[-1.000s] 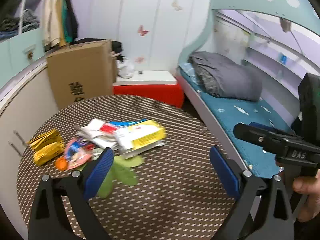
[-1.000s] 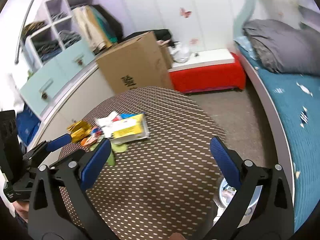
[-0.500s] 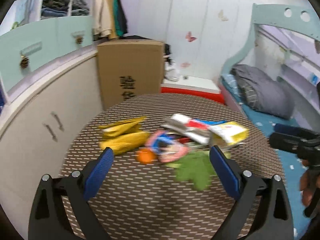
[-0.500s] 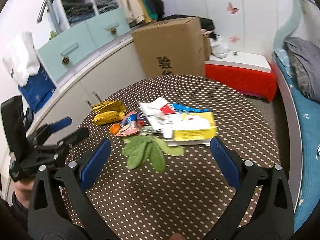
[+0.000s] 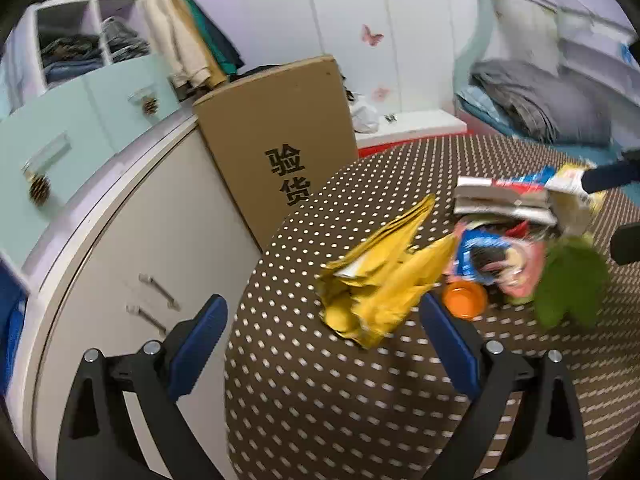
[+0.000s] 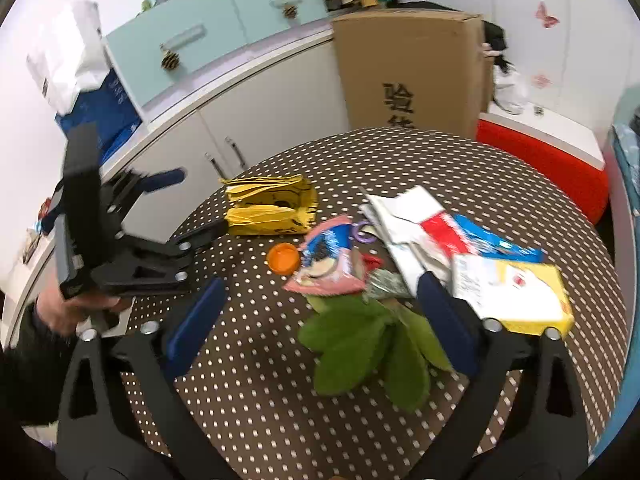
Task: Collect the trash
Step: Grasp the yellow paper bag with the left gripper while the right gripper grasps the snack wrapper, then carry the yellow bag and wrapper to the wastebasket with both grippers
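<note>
A pile of trash lies on the round dotted table (image 6: 280, 420). It holds a crumpled yellow wrapper (image 5: 380, 280) (image 6: 272, 206), an orange cap (image 5: 466, 299) (image 6: 283, 258), a pink and blue snack packet (image 6: 328, 260), green leaves (image 6: 368, 348) (image 5: 568, 284), white, red and blue wrappers (image 6: 424, 224) and a yellow and white box (image 6: 516, 296). My left gripper (image 5: 324, 344) is open just in front of the yellow wrapper, holding nothing. The jaws of my right gripper (image 6: 320, 320) are closing, wide apart over the green leaves, with the pads not touching them.
A tall cardboard box (image 5: 276, 140) stands behind the table against a curved white cabinet (image 5: 120, 260). A red bench (image 6: 540, 160) and a bed with a grey quilt (image 5: 540, 100) lie to the right. The table's left edge (image 5: 240, 320) is under my left gripper.
Both grippers have swung left and dropped closer to the pile. The left one now faces the yellow wrapper at the table's edge. The right one's jaws have narrowed slightly over the leaves.
</note>
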